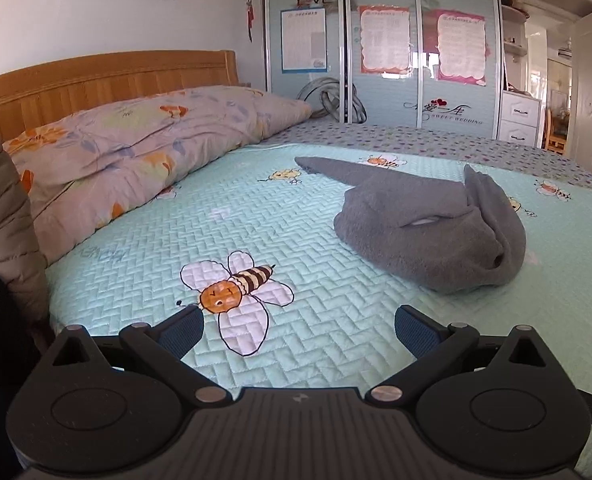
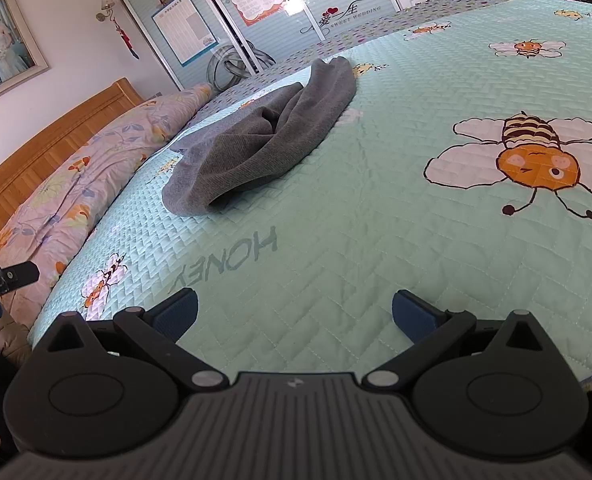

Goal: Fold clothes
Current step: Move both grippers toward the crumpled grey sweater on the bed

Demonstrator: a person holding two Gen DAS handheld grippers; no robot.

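Grey garment (image 1: 424,224) lies crumpled on the bee-print quilt (image 1: 296,216), well apart from both grippers. Left gripper (image 1: 299,330) jaws spread wide, empty, above the quilt. Right gripper (image 2: 295,314) likewise spread, holding nothing.

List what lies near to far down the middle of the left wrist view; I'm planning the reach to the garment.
Left gripper, open → bee print on the quilt → grey garment, crumpled → dotted sheet → wardrobe doors.

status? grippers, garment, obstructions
Left gripper open, empty. Right gripper open, empty. Grey garment crumpled on the bedspread, unfolded, untouched. Nothing between grippers and garment.
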